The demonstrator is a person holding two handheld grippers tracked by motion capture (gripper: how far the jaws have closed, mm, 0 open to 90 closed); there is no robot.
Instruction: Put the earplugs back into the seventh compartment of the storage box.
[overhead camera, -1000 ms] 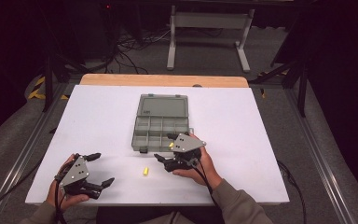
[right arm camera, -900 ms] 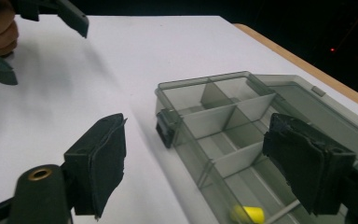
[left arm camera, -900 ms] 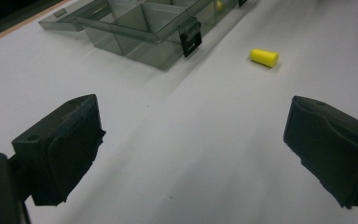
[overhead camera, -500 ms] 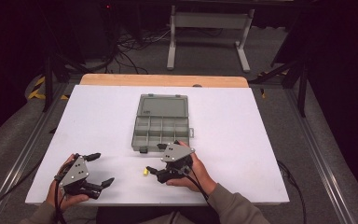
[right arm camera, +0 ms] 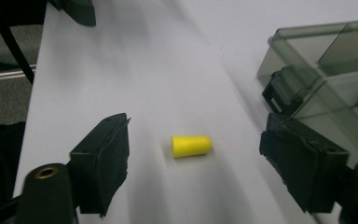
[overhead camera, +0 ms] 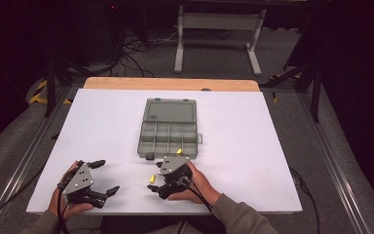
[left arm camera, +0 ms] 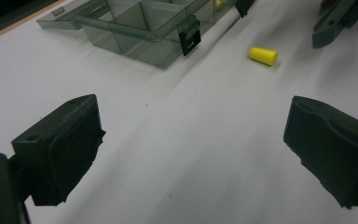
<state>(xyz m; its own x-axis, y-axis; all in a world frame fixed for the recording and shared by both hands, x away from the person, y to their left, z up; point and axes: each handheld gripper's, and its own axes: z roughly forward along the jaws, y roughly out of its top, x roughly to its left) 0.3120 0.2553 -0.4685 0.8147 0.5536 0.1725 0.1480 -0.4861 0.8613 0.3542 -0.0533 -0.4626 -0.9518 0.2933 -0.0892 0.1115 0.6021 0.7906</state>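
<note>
Left gripper (overhead camera: pixel 108 176): near left on white table (overhead camera: pixel 253 146), jaws wide apart, holding nothing. Right gripper (right arm camera: pixel 193 165): near centre, jaws wide, nothing gripped, straddling yellow earplug (right arm camera: pixel 191 145) lying loose on table. Farther off: open grey compartment box (overhead camera: pixel 169 131), another yellow piece (overhead camera: pixel 179 151) at its near edge.

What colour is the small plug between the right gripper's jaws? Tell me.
Yellow plug; clearest in the right gripper view.
</note>
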